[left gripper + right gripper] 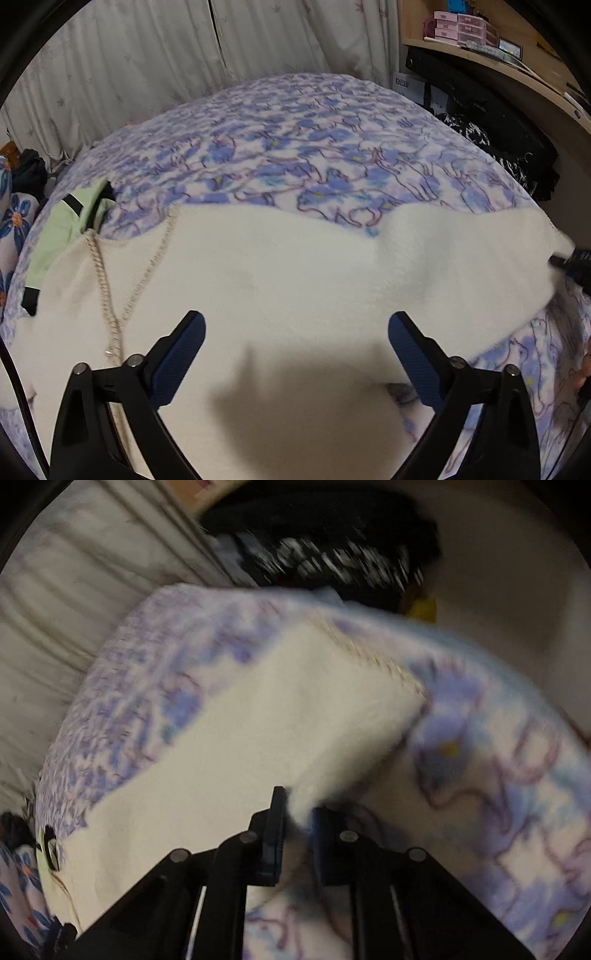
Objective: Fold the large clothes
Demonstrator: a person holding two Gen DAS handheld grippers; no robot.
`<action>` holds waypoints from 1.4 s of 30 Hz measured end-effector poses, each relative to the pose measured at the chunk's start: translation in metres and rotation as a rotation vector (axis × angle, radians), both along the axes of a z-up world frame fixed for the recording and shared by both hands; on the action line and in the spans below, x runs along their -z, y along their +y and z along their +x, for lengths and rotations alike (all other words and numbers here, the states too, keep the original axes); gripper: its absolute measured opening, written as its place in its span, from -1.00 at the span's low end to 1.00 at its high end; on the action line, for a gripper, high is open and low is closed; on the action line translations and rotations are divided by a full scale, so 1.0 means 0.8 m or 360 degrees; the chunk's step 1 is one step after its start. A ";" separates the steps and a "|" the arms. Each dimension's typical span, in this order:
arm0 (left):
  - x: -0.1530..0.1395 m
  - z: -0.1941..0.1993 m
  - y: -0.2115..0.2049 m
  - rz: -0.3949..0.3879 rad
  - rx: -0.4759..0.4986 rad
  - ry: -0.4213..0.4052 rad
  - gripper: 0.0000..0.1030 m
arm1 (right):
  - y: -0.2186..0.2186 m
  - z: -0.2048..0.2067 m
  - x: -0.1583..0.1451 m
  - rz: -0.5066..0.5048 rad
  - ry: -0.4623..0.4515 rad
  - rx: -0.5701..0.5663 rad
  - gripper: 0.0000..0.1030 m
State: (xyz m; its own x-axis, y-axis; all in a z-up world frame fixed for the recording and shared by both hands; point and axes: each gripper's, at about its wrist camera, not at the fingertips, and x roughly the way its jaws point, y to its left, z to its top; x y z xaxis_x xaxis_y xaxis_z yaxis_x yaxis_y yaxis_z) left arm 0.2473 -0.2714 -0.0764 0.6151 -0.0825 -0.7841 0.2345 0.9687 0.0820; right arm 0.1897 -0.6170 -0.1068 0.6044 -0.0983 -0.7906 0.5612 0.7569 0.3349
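A: Starting at the fingers: left gripper spread wide, blue pads apart, nothing between them, hovering over the cream garment.

B: Right one?

A: Right gripper pinched onto a corner of the cream garment; fabric bunches between the nearly closed jaws. Right view is motion-blurred. In the left view the right tool's black tip shows at the garment's far right edge.

B: Anything around or in the way?

A: A pearl-like bead chain lies looped on the garment's left part, running down beside the left finger. A light green cloth with black trim sits at the garment's left end, partly tucked under it.

B: Orientation?

A: Garment lies flat, long axis left to right across the left view, chain end to the left, gripped end to the right.

B: Surface, room?

A: Bed with a blue floral fleece blanket. Pale curtains behind. Wooden shelf upper right with pink boxes, dark clothing beneath it. Another floral fabric at far left.
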 end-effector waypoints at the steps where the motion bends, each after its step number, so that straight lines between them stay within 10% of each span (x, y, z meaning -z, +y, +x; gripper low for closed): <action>1: -0.004 -0.002 0.004 -0.0001 0.0009 -0.0005 0.74 | 0.010 0.000 -0.015 -0.0020 -0.0055 -0.0046 -0.82; 11: -0.040 -0.017 0.091 -0.0134 -0.0047 -0.0043 0.55 | 0.238 0.010 -0.145 -0.0132 -0.0417 -0.0820 -0.80; 15: -0.036 -0.016 0.145 -0.0196 -0.0120 -0.0002 0.55 | 0.335 0.013 -0.116 -0.0158 -0.0300 -0.1111 -0.73; 19: -0.009 -0.011 0.201 -0.0241 -0.0168 0.0101 0.55 | 0.399 0.012 -0.040 -0.0189 -0.0028 -0.1310 0.04; 22: 0.017 -0.011 0.229 -0.0286 -0.0153 0.0211 0.55 | 0.424 -0.001 0.004 -0.0271 0.0119 -0.1410 0.06; 33: 0.064 0.014 0.210 -0.0630 0.0097 0.0414 0.41 | 0.409 -0.059 0.014 -0.0222 0.0096 -0.1325 0.06; 42: 0.114 0.068 0.121 -0.0443 0.0124 0.0577 0.00 | 0.364 -0.062 0.012 -0.0061 0.0030 -0.1118 0.06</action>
State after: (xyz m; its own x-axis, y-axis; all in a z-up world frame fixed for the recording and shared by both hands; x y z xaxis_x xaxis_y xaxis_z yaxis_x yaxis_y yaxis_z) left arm 0.3016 -0.1744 -0.1673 0.2887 -0.3555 -0.8890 0.2733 0.9205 -0.2793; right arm 0.1403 -0.3260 -0.1161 0.5214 0.2821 -0.8054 -0.0593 0.9535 0.2956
